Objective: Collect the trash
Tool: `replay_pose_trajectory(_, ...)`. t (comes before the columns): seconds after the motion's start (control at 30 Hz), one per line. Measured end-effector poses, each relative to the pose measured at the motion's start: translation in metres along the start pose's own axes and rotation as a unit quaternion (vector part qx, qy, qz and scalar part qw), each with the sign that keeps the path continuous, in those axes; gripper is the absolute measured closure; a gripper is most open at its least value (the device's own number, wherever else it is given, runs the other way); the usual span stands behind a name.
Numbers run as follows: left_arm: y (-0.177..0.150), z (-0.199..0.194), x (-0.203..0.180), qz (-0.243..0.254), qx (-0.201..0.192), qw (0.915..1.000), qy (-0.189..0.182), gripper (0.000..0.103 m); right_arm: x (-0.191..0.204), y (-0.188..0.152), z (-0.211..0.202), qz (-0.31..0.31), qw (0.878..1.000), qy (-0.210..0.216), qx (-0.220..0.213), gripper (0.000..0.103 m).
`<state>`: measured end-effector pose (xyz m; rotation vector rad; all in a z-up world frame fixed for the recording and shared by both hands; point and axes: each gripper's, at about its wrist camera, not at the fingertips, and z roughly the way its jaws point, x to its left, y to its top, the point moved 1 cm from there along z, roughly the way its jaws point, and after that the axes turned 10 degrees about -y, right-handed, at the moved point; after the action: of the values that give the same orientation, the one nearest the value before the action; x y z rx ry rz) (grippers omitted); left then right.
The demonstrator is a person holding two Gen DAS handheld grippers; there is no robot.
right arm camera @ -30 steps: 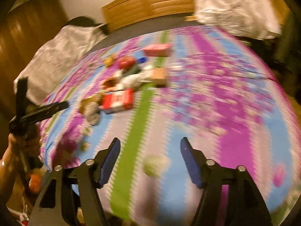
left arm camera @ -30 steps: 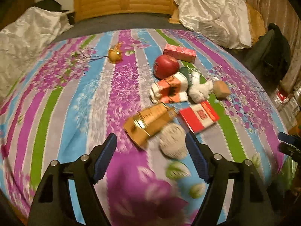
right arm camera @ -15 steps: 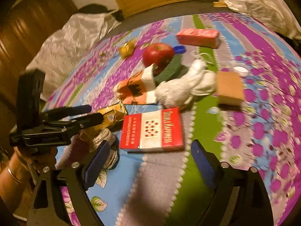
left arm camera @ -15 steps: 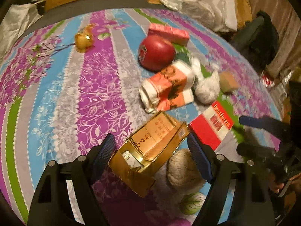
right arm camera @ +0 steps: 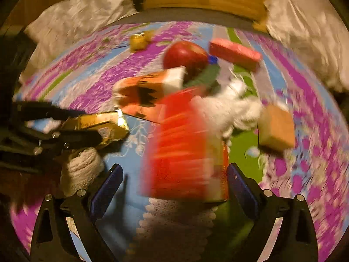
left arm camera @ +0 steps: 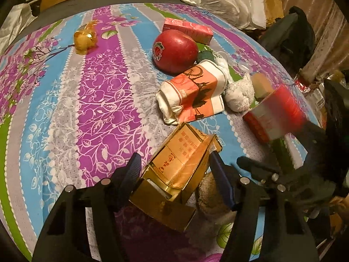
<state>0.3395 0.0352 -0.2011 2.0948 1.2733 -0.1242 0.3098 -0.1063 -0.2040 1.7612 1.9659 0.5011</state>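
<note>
I am at the picking-up step on the bed (left arm camera: 65, 100), its striped sheet strewn with litter. My left fingers (left arm camera: 174, 172) have just been closing around the gold box (left arm camera: 181, 163), pads beside its sides, grip not yet sure. My right fingers (right arm camera: 172, 185) stand wide around the red packet (right arm camera: 181, 148), blurred and tilted. Next, I judge, both must squeeze firmly, then lift.

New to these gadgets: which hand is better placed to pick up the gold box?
Left: the left gripper, jaws just closing, straddles the gold box; the right gripper, just opened, straddles the red box.
</note>
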Motion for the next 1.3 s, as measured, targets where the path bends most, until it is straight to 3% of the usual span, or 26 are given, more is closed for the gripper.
replay_pose_trajectory(0.13,-0.001,-0.001,-0.004,0.007,-0.003,0.9999,0.007,0.048,-0.015,-0.003,0.004,0.026,1.000,0.009,0.000,0.051)
replay_pose_trajectory(0.17,-0.001,-0.003,-0.006,0.009,-0.005,0.9999,0.008,0.050,-0.019,-0.004,0.003,0.035,0.999,0.019,0.001,0.065)
replay_pose_trajectory(0.47,-0.011,-0.024,-0.007,0.003,-0.024,0.9997,0.010,0.067,-0.054,-0.024,-0.032,0.096,0.993,0.067,-0.026,0.069)
replay_pose_trajectory(0.77,-0.036,-0.062,-0.005,-0.016,-0.055,0.9972,0.048,0.069,-0.074,-0.053,-0.121,0.077,0.987,0.105,-0.089,0.069)
replay_pose_trajectory(0.97,-0.041,-0.092,-0.008,-0.031,-0.084,0.9912,0.098,0.069,-0.099,-0.068,-0.178,0.080,0.988,0.076,-0.110,0.069)
replay_pose_trajectory(1.07,-0.039,-0.109,-0.030,-0.019,-0.102,0.9876,0.118,0.069,-0.109,-0.073,-0.202,0.074,0.988,0.056,-0.119,0.069)
replay_pose_trajectory(1.3,-0.017,-0.127,-0.111,0.021,-0.132,0.9857,0.102,0.069,-0.146,-0.096,-0.270,0.086,0.985,0.008,-0.146,0.069)
